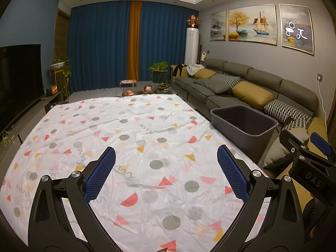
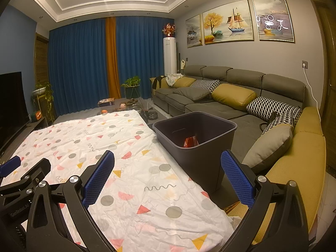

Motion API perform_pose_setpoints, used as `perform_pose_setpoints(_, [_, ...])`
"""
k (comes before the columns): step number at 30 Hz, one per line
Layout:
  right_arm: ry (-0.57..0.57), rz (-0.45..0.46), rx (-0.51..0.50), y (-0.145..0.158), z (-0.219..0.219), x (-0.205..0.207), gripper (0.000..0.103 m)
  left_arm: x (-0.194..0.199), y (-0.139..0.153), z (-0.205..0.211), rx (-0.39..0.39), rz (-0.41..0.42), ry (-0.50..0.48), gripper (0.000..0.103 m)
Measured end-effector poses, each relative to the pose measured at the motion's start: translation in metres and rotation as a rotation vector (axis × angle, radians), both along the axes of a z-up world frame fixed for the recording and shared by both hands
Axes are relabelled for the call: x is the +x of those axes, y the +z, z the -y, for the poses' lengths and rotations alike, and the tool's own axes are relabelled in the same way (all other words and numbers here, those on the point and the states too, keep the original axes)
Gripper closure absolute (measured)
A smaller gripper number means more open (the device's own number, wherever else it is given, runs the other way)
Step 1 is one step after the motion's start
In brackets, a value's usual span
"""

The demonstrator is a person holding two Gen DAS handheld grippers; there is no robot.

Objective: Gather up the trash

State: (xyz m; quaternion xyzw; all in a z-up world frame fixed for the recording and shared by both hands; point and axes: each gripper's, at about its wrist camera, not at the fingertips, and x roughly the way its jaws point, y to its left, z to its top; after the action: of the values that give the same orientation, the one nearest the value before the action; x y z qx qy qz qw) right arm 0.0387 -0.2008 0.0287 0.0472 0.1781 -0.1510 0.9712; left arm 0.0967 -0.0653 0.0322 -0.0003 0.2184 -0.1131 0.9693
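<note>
Living room, patterned sheet [image 1: 147, 147] over bench, bare ahead of both tongs; left tongs [image 1: 166, 163] wide, empty; right tongs [image 2: 168, 168] wide, empty; bin [image 2: 195, 138] just ahead-right, red wrapper [image 2: 191, 141] inside; risk: right tongs clipping rim, tipping bin

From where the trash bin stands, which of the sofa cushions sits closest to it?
The plain grey cushion, propped at the sofa's near corner right of the trash bin; the mustard and houndstooth ones lie farther back.
</note>
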Motion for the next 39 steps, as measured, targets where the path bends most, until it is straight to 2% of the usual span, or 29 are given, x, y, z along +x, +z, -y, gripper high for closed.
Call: perform_pose_setpoints(39, [0.003, -0.018, -0.001, -0.0044, -0.0022, 0.0055, 0.006, -0.0015, -0.0046, -0.0030, -0.003, -0.010, 0.004, 0.007])
